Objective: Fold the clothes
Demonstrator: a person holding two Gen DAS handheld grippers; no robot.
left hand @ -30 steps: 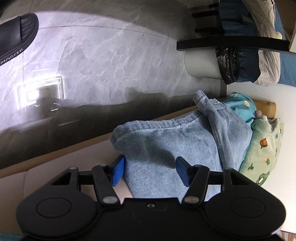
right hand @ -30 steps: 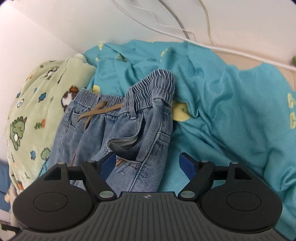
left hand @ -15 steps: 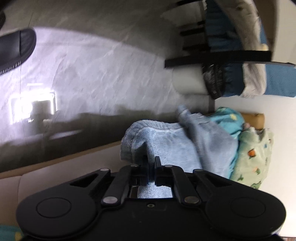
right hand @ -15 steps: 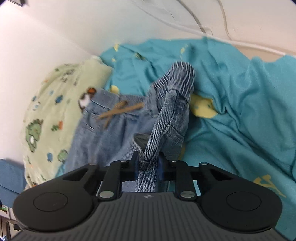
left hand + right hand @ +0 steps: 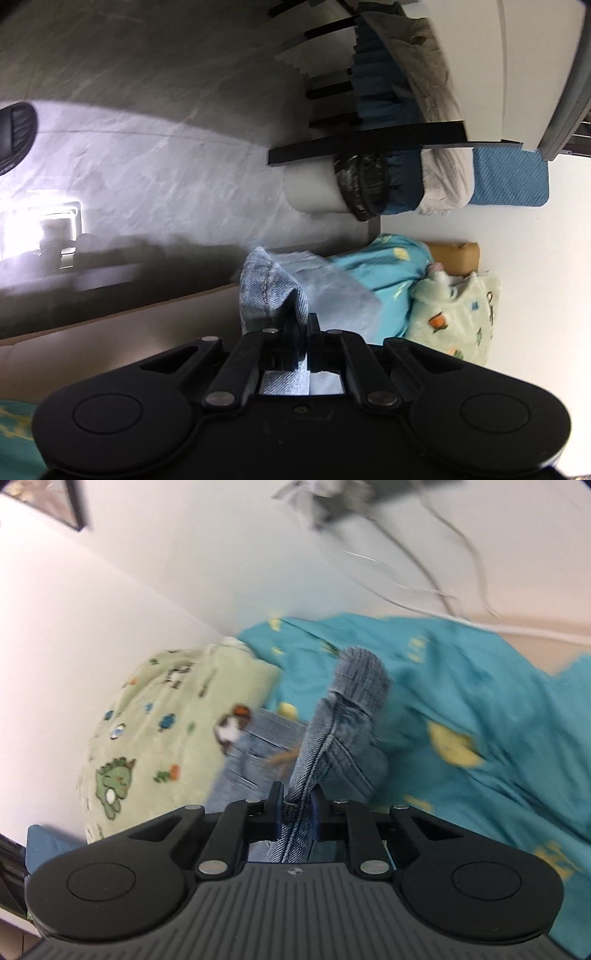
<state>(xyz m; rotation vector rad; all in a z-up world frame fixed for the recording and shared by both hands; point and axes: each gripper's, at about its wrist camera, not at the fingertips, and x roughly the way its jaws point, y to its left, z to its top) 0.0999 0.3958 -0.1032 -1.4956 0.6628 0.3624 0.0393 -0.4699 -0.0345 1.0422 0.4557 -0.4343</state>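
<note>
A pair of light blue jeans [image 5: 266, 288] hangs lifted off the beige surface in the left wrist view, one hem end pinched in my left gripper [image 5: 300, 325], which is shut on the denim. In the right wrist view the jeans [image 5: 332, 746] rise in a ridge toward the elastic waistband [image 5: 356, 675]. My right gripper [image 5: 297, 801] has a thick seam fold between its blue pads [image 5: 275, 808], and its jaws are closing on that fold. The rest of the jeans droops blurred between the two grips.
A teal printed garment [image 5: 480, 701] lies spread under the jeans. A pale green dinosaur-print garment [image 5: 155, 738] sits bunched against the white wall. White cables [image 5: 443, 587] run along the back. Beyond the surface's edge is grey floor [image 5: 147, 166] with a black slipper [image 5: 14, 133] and a white bin [image 5: 317, 192].
Both grippers went from open around the jeans to closed on the denim, then rose, lifting the jeans off the teal garment. The views tilted upward and show more wall and floor.
</note>
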